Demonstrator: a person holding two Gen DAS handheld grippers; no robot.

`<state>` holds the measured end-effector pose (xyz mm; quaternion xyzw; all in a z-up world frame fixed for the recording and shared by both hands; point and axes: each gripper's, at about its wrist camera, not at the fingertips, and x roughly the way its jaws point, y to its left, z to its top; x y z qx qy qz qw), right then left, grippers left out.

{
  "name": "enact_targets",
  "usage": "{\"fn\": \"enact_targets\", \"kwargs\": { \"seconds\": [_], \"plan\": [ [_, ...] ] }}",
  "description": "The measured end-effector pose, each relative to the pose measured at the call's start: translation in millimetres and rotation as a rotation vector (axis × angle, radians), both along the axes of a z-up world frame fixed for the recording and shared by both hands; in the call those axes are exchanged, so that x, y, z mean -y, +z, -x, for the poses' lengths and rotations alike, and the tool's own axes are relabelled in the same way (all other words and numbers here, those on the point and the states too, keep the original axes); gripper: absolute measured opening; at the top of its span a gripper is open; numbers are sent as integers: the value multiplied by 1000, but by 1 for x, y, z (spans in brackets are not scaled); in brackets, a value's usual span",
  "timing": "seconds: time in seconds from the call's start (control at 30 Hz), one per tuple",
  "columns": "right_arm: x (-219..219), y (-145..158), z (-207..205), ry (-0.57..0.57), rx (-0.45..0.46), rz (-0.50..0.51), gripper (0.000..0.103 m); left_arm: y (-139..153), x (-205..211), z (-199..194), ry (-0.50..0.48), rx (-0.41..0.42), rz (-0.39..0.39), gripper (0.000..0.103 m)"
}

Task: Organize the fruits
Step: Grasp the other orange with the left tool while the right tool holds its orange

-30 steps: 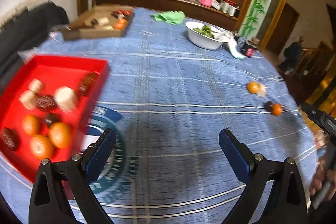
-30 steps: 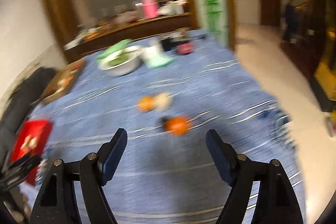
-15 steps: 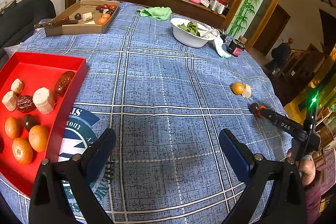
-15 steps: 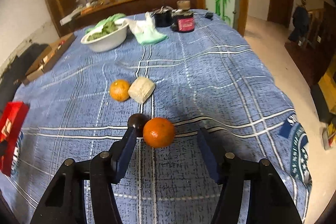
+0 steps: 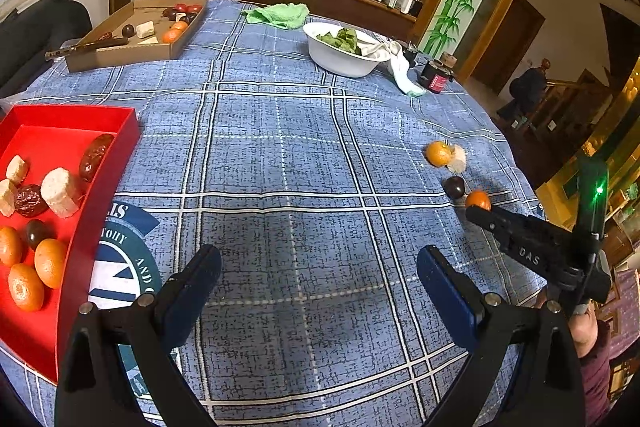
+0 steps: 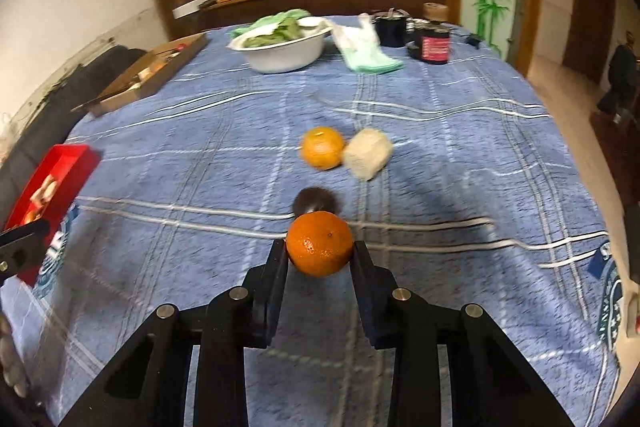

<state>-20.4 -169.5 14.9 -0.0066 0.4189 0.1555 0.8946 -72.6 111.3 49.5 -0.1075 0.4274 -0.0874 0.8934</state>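
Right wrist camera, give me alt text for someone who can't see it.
The right gripper is shut on an orange mandarin over a blue plaid tablecloth. Just beyond lie a dark round fruit, another mandarin and a pale chunk, with a red tray at far left.

Tablecloth [image 5: 280, 147]: woven blue plaid cloth, matt. Tray [image 5: 100, 223], left of frame: glossy red plastic. Box [image 5: 120, 55], upper left: plain brown cardboard.
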Motion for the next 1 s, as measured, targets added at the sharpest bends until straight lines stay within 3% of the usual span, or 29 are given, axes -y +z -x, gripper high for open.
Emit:
{"fn": "enact_targets", "kwargs": {
  "seconds": [0.33,0.53,0.73,0.77,0.83,0.87,0.9,1.0],
  "plan": [
    [-14,-1,-5,-12,30,97,36,3,9,1,-31,1,-5,98],
    [4,-2,-5,-33,11,-26,34,6,26,-12,-77,-3,-22,98],
    [50,7,-8,-172,17,-192,35,8,68,-60,-174,0,-16,98],
    [56,7,-9,-189,9,-217,35,8,79,-73,-205,6,-13,96],
    [69,5,-11,-221,-12,-272,35,5,95,-94,-269,15,14,74],
    [75,3,-12,-237,-21,-298,35,1,105,-107,-295,-7,20,55],
    [77,4,-13,-244,-25,-309,35,-3,110,-115,-308,-29,22,48],
    [79,5,-13,-248,-26,-320,35,-14,129,-140,-350,-58,20,48]
  ]
}}
